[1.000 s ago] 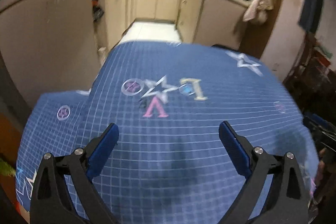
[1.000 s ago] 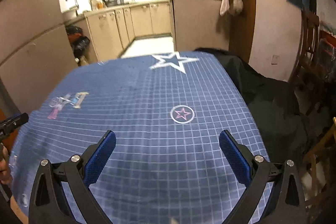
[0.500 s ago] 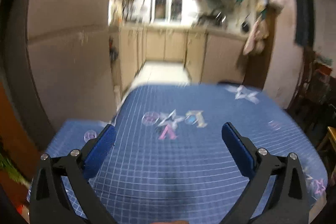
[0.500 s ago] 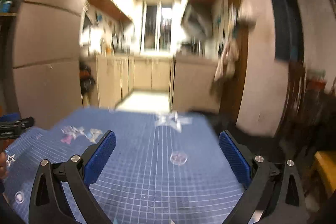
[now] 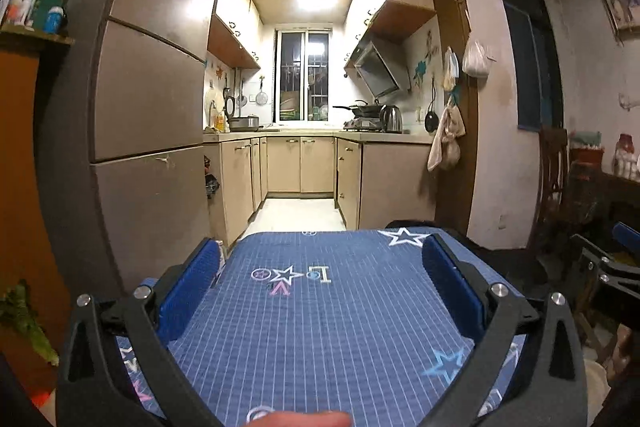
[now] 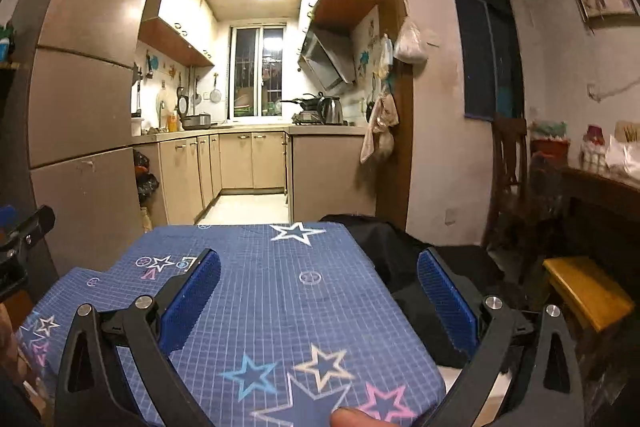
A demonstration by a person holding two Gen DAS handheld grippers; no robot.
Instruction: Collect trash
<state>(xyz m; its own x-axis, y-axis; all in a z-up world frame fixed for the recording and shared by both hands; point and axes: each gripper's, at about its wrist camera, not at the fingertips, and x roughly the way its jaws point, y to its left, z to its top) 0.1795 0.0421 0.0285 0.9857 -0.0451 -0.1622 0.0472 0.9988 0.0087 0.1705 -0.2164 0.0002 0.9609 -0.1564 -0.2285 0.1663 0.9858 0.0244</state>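
Note:
No trash shows in either view. My left gripper (image 5: 320, 259) is open and empty, held level above a table under a blue checked cloth with stars (image 5: 320, 307). My right gripper (image 6: 318, 267) is open and empty above the same cloth (image 6: 280, 307), nearer its right edge. The right gripper's arm shows at the right edge of the left wrist view (image 5: 608, 267). The left gripper's body shows at the left edge of the right wrist view (image 6: 24, 235). A fingertip shows at the bottom of each view.
A black garment (image 6: 384, 247) lies off the table's far right corner. A kitchen with beige cabinets (image 5: 300, 167) opens straight ahead. A fridge (image 5: 148, 147) stands left. A wooden chair (image 6: 508, 167), a dark sideboard (image 6: 600, 195) and a yellow stool (image 6: 584, 287) stand right.
Both grippers have tilted up from looking down at the cloth to looking level across the table into the kitchen. Both stay open and empty.

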